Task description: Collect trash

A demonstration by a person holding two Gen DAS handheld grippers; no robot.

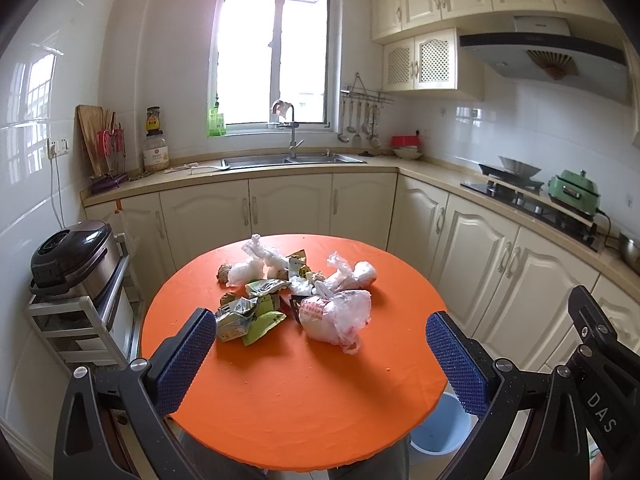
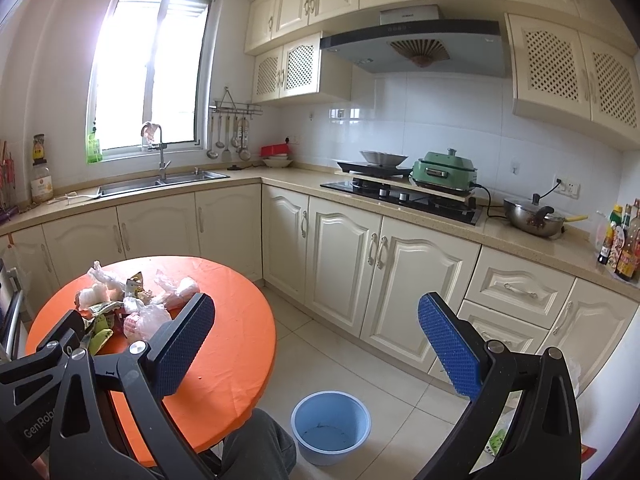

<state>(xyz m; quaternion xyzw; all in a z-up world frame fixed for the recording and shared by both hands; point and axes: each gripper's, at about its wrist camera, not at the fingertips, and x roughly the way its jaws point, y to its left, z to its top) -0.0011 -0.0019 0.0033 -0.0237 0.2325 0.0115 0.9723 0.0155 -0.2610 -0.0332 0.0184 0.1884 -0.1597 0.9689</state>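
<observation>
- Bare orange bench lies between the open left tool and the trash pile.
- Open floor surrounds the blue bin.

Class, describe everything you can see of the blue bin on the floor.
The blue bin is a round, pale blue tub, plastic by its look, standing upright on the tiled floor beside the orange table. It is open-topped, with no lid or liner visible. Inside it looks almost empty, with only a few dark specks on the bottom. Neither gripper touches it. In the left view the table hides most of it.
</observation>
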